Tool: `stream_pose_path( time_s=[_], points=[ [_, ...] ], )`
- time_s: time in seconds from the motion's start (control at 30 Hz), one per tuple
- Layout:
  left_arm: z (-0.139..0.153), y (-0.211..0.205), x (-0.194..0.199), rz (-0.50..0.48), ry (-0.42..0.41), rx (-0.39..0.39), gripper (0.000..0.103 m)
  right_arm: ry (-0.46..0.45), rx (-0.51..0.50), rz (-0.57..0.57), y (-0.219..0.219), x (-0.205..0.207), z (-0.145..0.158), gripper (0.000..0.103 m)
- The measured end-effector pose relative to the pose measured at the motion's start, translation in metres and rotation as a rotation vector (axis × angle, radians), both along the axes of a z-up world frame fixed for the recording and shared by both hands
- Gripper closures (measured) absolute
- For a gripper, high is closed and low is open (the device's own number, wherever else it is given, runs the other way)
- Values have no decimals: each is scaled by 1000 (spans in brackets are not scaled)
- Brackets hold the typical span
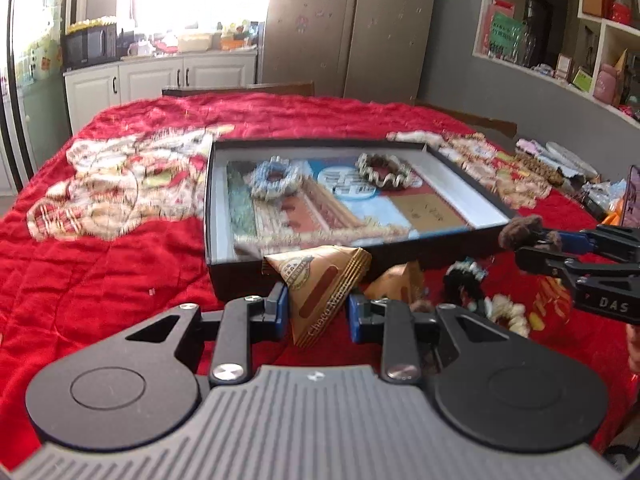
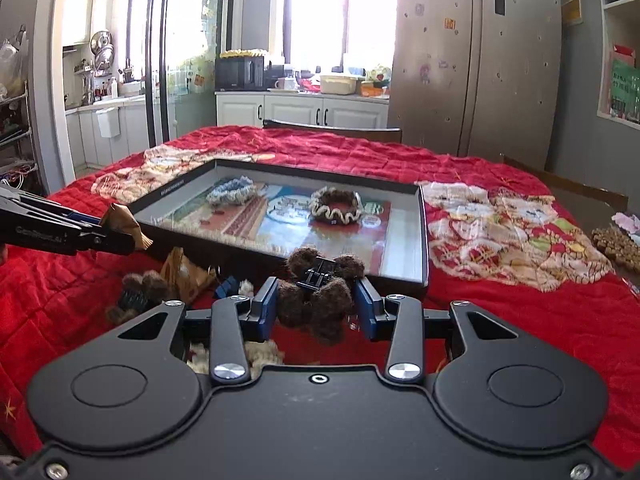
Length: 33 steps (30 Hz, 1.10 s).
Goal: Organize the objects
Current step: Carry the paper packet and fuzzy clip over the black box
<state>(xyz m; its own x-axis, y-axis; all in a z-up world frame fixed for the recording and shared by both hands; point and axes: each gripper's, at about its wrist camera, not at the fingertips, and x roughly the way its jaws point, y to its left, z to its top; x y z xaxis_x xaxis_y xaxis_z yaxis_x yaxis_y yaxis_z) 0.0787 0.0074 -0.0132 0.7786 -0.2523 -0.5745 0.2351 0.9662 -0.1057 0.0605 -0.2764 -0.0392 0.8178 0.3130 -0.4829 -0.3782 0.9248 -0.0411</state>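
Left wrist view: a brown snack packet (image 1: 320,292) is pinched by the left gripper (image 1: 316,312) just before the black tray (image 1: 472,236); a furry brown clip (image 2: 318,296) is clamped by the right gripper (image 2: 316,304). Either could be snagged on the tray's near wall and dropped outside.

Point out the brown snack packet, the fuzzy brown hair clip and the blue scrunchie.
brown snack packet (image 1: 320,292), left wrist view, on its printed front face.
fuzzy brown hair clip (image 2: 320,300), right wrist view, on its furry body.
blue scrunchie (image 1: 276,178), left wrist view, on its ruffled ring.
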Motion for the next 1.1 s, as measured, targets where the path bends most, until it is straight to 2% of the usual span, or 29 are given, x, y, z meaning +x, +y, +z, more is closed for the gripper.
stream_pose_path(
  time_s=[0.2, 0.43, 0.83, 1.1],
  points=[
    [18, -4, 12, 3, -56, 1, 71, -46, 2, 8, 7, 17, 15, 64],
    [27, -10, 45, 23, -91, -11, 71, -66, 21, 0, 17, 49, 27, 64],
    [21, -31, 104, 34, -89, 11, 71, -76, 25, -67, 21, 111, 28, 64],
    [12, -45, 134, 50, -82, 21, 71, -43, 28, -98, 26, 147, 14, 64]
  ],
)
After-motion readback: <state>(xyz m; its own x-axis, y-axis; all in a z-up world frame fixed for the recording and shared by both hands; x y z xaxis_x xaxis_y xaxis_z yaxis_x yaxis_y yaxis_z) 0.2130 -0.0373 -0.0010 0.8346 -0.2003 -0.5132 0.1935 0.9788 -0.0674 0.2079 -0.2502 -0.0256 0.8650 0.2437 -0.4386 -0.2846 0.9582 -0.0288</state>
